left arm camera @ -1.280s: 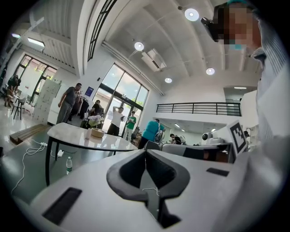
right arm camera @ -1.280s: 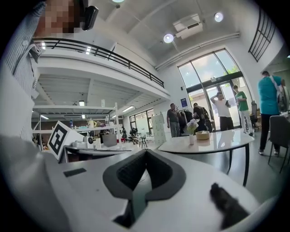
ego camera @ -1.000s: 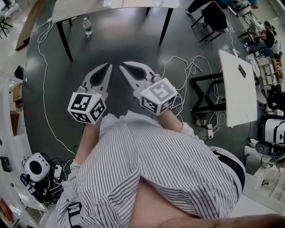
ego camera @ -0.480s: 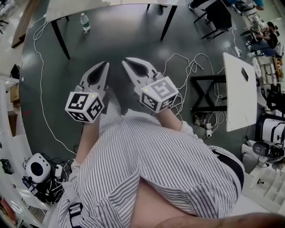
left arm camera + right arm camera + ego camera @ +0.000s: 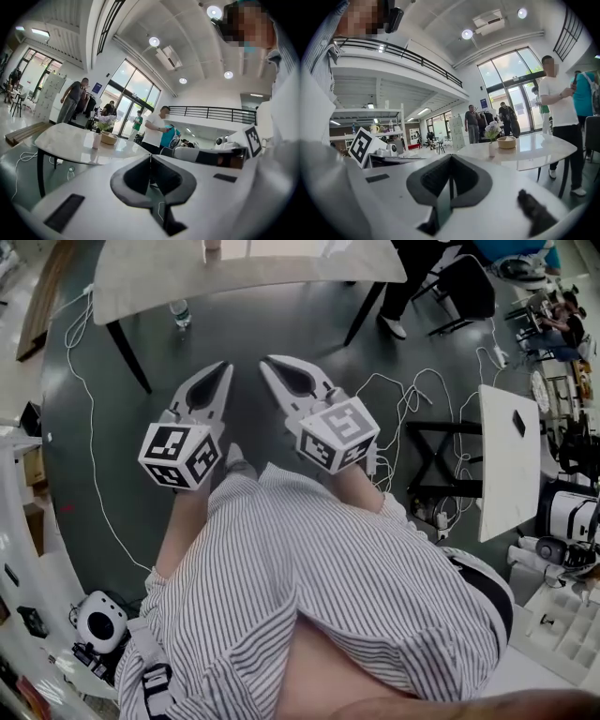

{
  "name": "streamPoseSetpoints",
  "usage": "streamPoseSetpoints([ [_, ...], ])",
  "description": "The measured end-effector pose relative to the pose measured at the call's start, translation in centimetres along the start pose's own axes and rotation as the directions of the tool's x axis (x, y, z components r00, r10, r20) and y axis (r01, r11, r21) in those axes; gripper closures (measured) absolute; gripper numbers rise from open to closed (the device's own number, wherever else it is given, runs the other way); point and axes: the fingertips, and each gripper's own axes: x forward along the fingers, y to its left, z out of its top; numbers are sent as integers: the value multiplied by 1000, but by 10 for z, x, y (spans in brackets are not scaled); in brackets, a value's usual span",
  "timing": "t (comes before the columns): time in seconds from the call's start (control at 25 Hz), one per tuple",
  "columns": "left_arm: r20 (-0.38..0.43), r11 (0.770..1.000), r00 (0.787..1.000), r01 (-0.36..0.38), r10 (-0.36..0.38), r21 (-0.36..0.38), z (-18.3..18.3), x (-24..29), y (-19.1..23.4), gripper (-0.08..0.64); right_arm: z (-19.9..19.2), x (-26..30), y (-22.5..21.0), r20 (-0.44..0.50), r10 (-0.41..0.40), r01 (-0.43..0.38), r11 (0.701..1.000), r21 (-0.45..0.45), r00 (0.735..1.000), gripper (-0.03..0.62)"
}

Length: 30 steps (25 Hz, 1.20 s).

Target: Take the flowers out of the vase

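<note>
A small white vase [image 5: 491, 149] with pale flowers [image 5: 492, 130] stands on a round white table [image 5: 534, 150], next to a tan bowl [image 5: 506, 142]. The left gripper view shows the same vase [image 5: 96, 139], flowers [image 5: 104, 125] and table [image 5: 70, 145] well ahead of the jaws. In the head view the table [image 5: 244, 273] lies at the top edge. My left gripper [image 5: 225, 367] and right gripper [image 5: 265, 360] are held side by side over the dark floor, short of the table. Both are shut and hold nothing; the tips meet in each gripper view [image 5: 150, 157] [image 5: 451, 157].
A water bottle [image 5: 181, 313] stands on the floor under the table. A person in a white shirt [image 5: 558, 108] stands by the table's right side, next to a dark chair [image 5: 459, 287]. Cables [image 5: 403, 390] run across the floor beside a white side table [image 5: 509, 460].
The table has come closer in the head view as I walk toward it. Both grippers stay shut and side by side, carried forward with me.
</note>
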Motion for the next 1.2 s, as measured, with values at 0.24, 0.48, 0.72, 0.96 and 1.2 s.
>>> streamPoseSetpoints([
  [0.24,-13,1000,1000,25,-25,-3,25,37,57,545,17,64,-33,16,-60,60,998,-3,998,578],
  [0.48,-37,998,998,53,-53,-17,22,62,75,545,11,85,-60,-12,-96,97,995,35,995,578],
  [0.72,-62,998,997,43,-45,-45,19,91,101,545,5,116,-84,-35,-85,87,994,61,996,578],
  [0.96,-33,1000,999,11,-11,-20,42,125,150,545,16,173,-114,-25,-60,61,997,50,998,578],
  [1.2,-26,1000,1000,8,-8,4,74,187,192,545,42,232,-169,-9,-33,33,998,50,999,578],
])
